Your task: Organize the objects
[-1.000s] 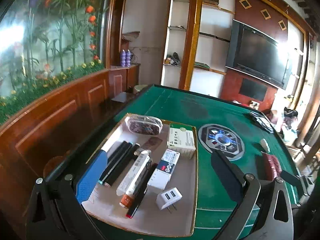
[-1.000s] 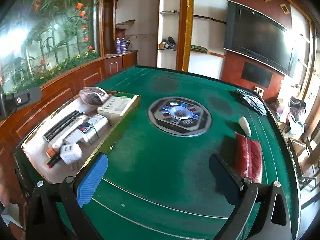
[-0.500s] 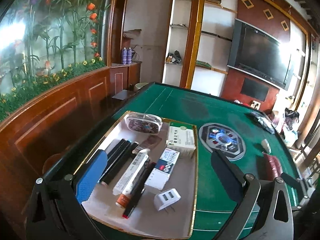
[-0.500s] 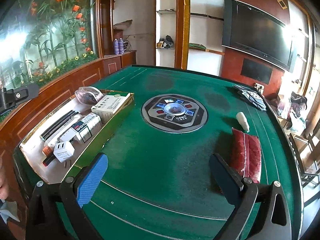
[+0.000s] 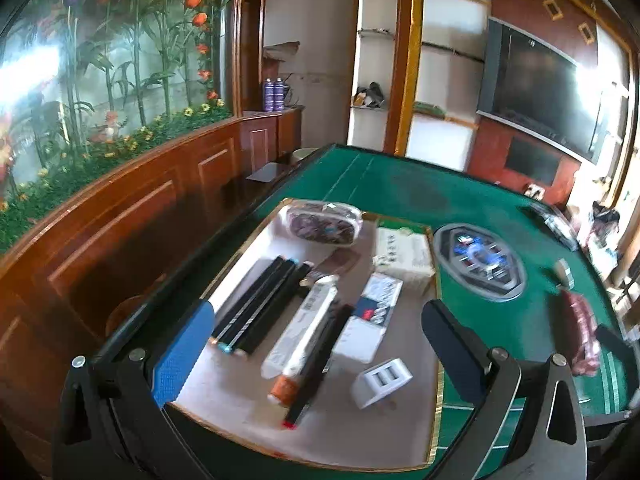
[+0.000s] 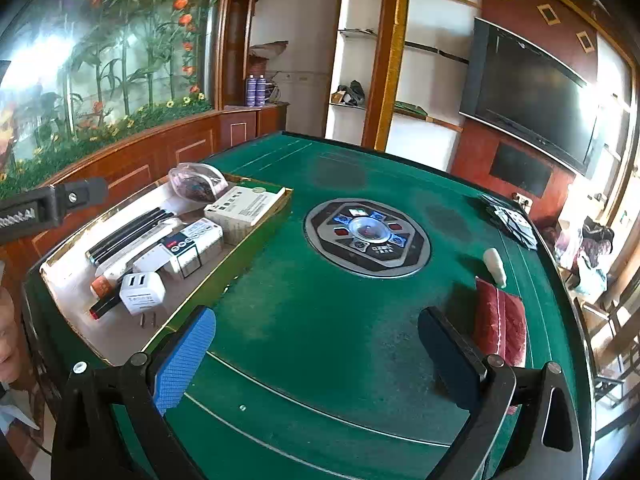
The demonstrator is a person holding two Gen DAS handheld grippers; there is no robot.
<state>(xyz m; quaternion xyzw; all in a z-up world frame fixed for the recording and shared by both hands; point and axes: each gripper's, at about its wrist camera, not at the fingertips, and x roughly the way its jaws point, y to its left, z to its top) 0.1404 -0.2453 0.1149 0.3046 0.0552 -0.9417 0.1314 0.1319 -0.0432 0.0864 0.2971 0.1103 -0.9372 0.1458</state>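
Both the left tongs [image 5: 312, 344] and the right tongs [image 6: 316, 344] are wide open and hold nothing, so go slowly down to the red cloth [image 6: 500, 322] and pinch its middle.

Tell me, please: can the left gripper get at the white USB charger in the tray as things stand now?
Probably yes. The left gripper is open and empty above the tray, and the white USB charger lies uncovered just ahead, apart from the black pen beside it.
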